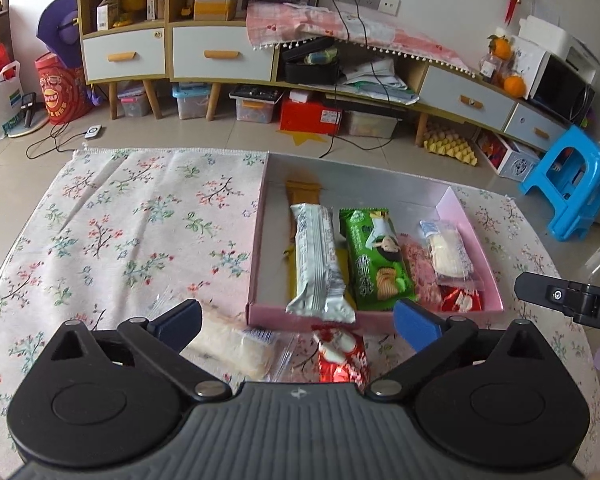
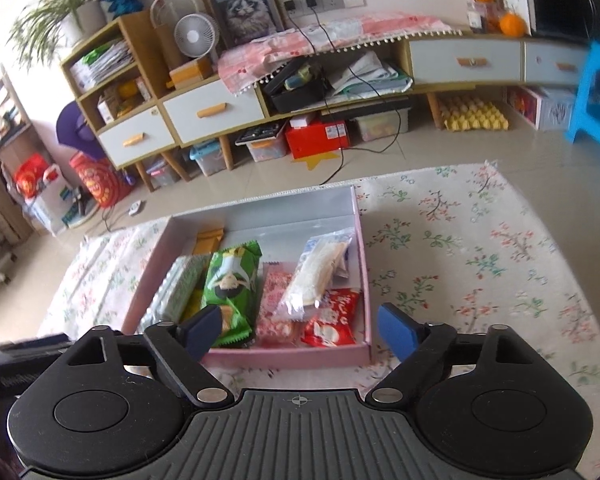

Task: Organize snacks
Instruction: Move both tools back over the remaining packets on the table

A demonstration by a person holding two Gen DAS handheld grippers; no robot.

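A shallow pink box [image 1: 256, 240] [image 2: 364, 264] sits on the floral cloth and holds several snacks: a white-green bar [image 1: 318, 264], a green chip bag [image 1: 374, 260] [image 2: 230, 284], a pale wafer pack [image 1: 446, 250] [image 2: 320, 272], a pink pack [image 2: 276, 308] and a red candy pack [image 2: 332, 326]. My left gripper [image 1: 298, 322] is open just before the box's near wall. Between its fingers on the cloth lie a clear-wrapped pale biscuit [image 1: 236, 346] and a red-white candy [image 1: 342, 354]. My right gripper [image 2: 298, 330] is open and empty over the box's near edge.
The floral cloth [image 1: 132, 232] covers the table on both sides of the box. The right gripper's black body [image 1: 568, 300] shows at the right edge of the left wrist view. Beyond are a floor, low cabinets [image 1: 220, 56] and a blue stool [image 1: 572, 192].
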